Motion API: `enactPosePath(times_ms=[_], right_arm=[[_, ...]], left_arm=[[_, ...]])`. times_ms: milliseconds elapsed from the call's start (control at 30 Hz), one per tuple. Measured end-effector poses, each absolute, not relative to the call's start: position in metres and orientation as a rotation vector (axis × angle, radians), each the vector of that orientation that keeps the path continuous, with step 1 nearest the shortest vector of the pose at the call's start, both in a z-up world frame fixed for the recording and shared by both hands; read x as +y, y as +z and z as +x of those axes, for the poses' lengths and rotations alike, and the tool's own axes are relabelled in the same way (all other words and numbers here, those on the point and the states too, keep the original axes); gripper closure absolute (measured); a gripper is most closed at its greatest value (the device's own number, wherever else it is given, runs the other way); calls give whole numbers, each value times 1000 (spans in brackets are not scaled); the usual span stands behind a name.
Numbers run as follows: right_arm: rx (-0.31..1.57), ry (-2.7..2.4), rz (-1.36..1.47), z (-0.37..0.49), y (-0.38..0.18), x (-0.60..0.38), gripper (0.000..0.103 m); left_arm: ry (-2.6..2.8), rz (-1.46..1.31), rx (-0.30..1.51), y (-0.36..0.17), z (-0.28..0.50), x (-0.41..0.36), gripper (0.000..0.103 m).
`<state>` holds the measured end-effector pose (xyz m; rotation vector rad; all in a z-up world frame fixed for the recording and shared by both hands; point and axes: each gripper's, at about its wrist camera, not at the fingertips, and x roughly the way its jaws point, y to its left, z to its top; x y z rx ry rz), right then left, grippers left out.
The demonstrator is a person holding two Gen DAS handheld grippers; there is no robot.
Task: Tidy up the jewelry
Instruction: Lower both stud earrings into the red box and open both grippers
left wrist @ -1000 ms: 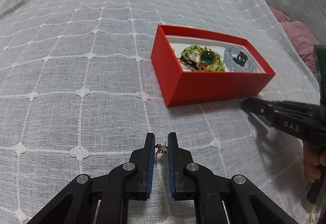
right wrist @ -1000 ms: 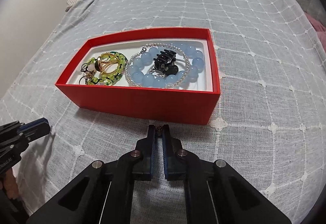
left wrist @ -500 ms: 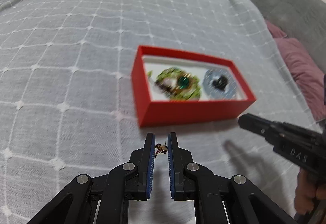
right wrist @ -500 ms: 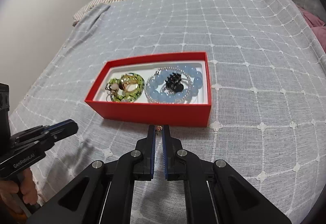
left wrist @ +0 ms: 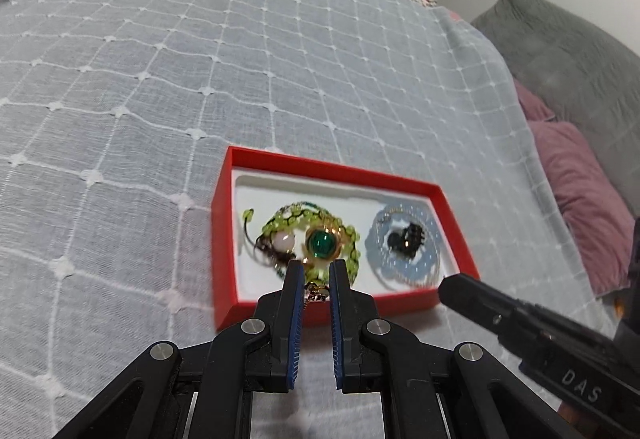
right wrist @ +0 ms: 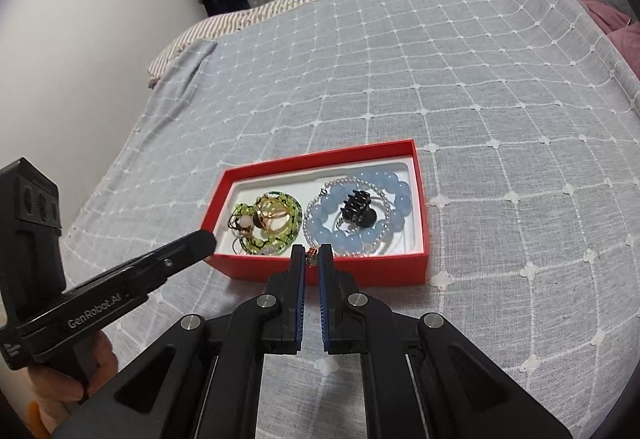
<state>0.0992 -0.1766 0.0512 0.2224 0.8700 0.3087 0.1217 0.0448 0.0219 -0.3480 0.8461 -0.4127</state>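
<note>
Both the left tongs (left wrist: 314, 289) and the right tongs (right wrist: 311, 255) are each clamped on a small earring (left wrist: 316, 293), above the near edge of the red box (right wrist: 420, 199) on the bed (right wrist: 480, 79).

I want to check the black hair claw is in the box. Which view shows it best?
The right wrist view: the black hair claw is sharp, inside the blue bead bracelet. The left wrist view shows it blurred.
</note>
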Motion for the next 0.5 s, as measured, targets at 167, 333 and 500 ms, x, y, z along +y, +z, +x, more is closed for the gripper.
enactPosePath(times_ms=[167, 333, 500], right_arm=[[869, 307, 249, 110, 49, -178, 97], [871, 314, 253, 117, 45, -180, 97], [862, 331, 266, 120, 43, -184, 95]], left_arm=[[-410, -364, 851, 18, 133, 40, 96], [-388, -348, 857, 13, 138, 36, 96], [-387, -335, 856, 15, 138, 35, 92]])
